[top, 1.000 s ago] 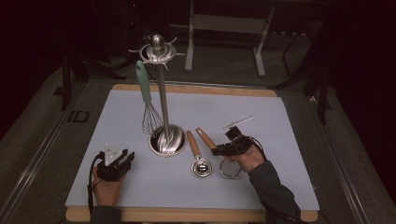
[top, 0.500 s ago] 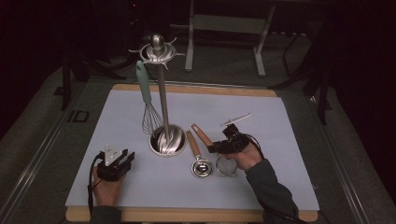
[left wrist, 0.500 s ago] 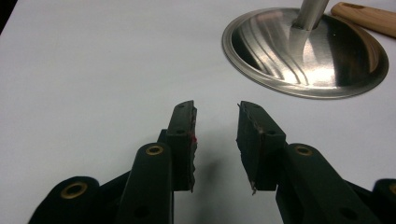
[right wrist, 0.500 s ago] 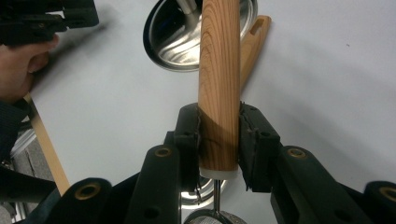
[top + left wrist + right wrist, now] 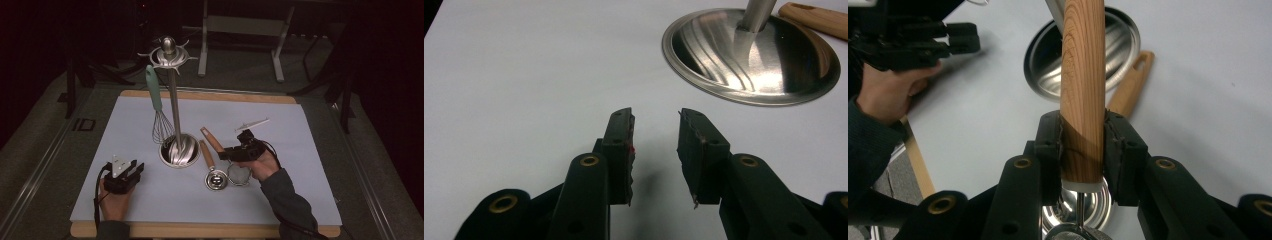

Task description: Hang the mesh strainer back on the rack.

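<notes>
The right tool (image 5: 1083, 145) is clamping the wooden handle (image 5: 1082, 75) of a small strainer (image 5: 239, 174), just beside the stand (image 5: 178, 149) on the surface (image 5: 300, 150). Hanging is remaining, I judge. The whisk (image 5: 159, 115) is hanging already; the left tool (image 5: 655, 145) is resting released.

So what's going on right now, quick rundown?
Right gripper shut on wooden handle, strainer end below. Left gripper open, empty. Utensil stand close ahead, whisk hanging; spoon lies beside.
</notes>
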`<state>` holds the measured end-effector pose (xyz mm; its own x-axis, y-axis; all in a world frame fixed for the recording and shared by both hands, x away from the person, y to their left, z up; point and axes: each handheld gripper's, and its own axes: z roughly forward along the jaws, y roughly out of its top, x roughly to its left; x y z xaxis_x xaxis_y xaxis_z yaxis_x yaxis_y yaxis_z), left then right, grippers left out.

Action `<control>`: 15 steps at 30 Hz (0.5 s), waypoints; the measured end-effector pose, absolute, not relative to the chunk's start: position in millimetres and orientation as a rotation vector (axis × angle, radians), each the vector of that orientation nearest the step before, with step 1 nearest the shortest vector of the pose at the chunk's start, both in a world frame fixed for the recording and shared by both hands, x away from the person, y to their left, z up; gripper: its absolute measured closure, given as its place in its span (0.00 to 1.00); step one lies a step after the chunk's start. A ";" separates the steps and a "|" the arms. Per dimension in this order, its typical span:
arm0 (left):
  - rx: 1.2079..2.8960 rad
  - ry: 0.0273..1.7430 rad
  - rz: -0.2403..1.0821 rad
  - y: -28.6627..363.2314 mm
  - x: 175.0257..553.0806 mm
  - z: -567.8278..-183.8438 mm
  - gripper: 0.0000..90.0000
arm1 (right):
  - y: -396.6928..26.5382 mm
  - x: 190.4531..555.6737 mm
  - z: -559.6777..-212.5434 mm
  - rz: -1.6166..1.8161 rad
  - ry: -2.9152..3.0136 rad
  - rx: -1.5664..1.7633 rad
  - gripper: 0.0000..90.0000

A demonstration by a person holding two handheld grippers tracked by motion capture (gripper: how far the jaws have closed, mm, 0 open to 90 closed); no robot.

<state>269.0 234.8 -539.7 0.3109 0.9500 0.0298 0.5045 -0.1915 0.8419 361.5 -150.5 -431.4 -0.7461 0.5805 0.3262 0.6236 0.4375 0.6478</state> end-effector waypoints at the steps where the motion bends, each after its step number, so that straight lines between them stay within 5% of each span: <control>1: 1.824 1.299 0.746 234.9 268.9 -539.7 0.75 | -149.7 361.1 -430.0 -1.228 -2.611 -1.090 0.79; 15: 1.824 1.299 0.748 234.8 268.9 -539.7 0.75 | -137.0 355.8 -408.4 -1.358 -2.630 -0.951 0.79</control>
